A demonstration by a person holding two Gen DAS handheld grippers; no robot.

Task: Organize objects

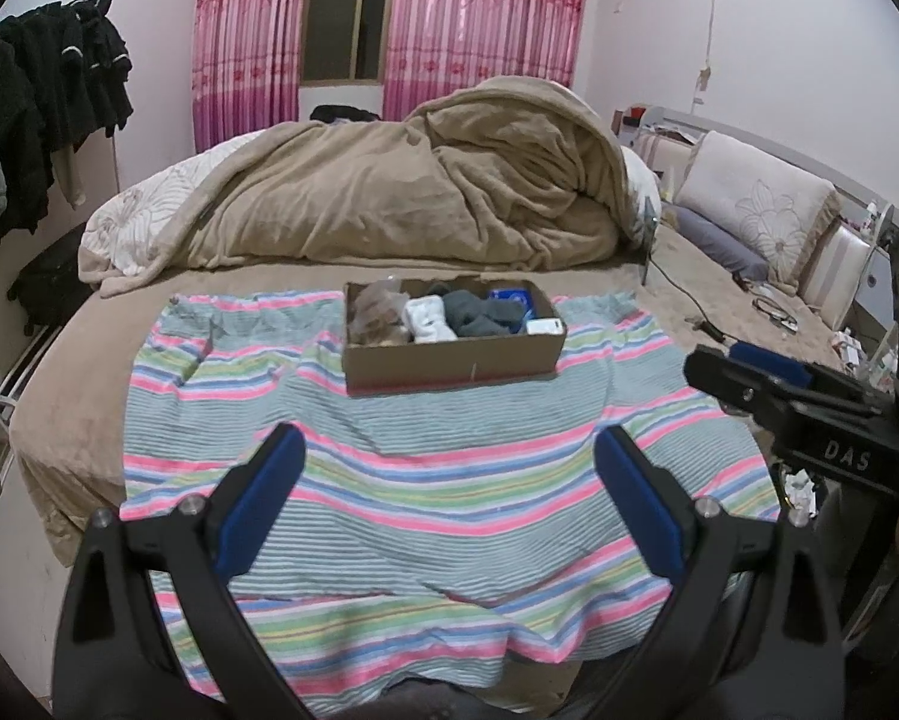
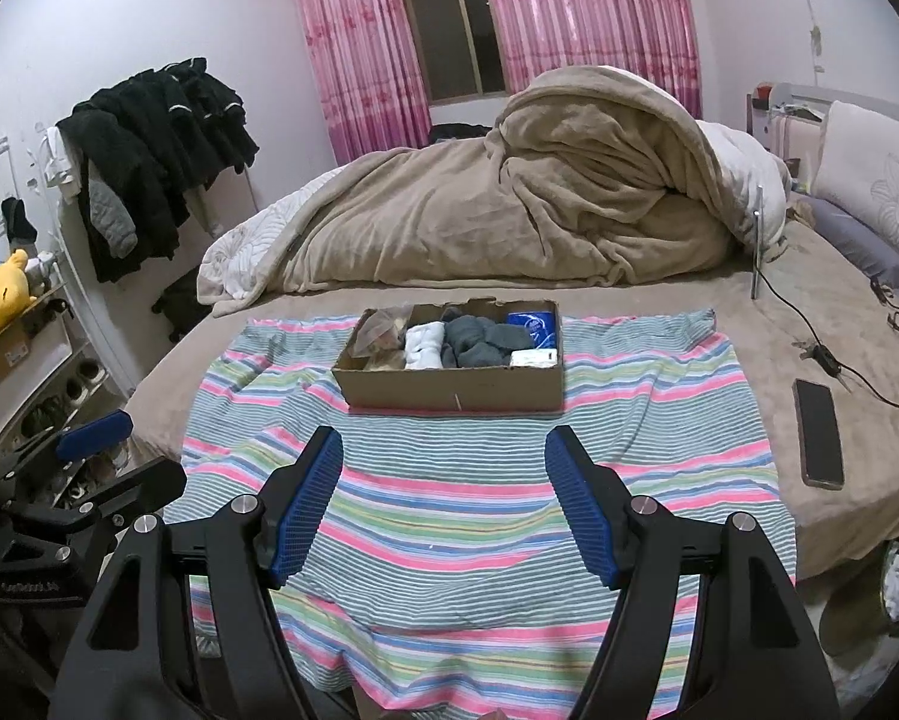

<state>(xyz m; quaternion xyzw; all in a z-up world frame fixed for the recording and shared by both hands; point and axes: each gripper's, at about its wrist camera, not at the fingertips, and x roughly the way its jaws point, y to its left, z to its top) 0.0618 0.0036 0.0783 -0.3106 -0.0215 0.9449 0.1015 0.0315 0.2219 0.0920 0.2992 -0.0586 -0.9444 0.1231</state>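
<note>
left gripper (image 1: 449,504) spread wide, empty | right gripper (image 2: 443,498) spread wide, empty | cardboard box (image 2: 449,387) straight ahead on striped cloth (image 2: 449,534), long side across | neither gripper clearly nearer

Between both spread-fingered grippers and the cardboard box (image 2: 449,387) lies bare striped cloth (image 2: 479,516), flat enough for a straight pass. The box sits open-topped, packed with white socks (image 2: 423,345), grey socks (image 2: 479,339) and a plastic bag (image 2: 380,330), so little room is left inside. Behind it the heaped tan blanket (image 2: 539,210) walls off the far side. On the right, a black phone (image 2: 818,432) and a trailing cable (image 2: 809,324) clutter the bedsheet (image 2: 719,336).
</note>
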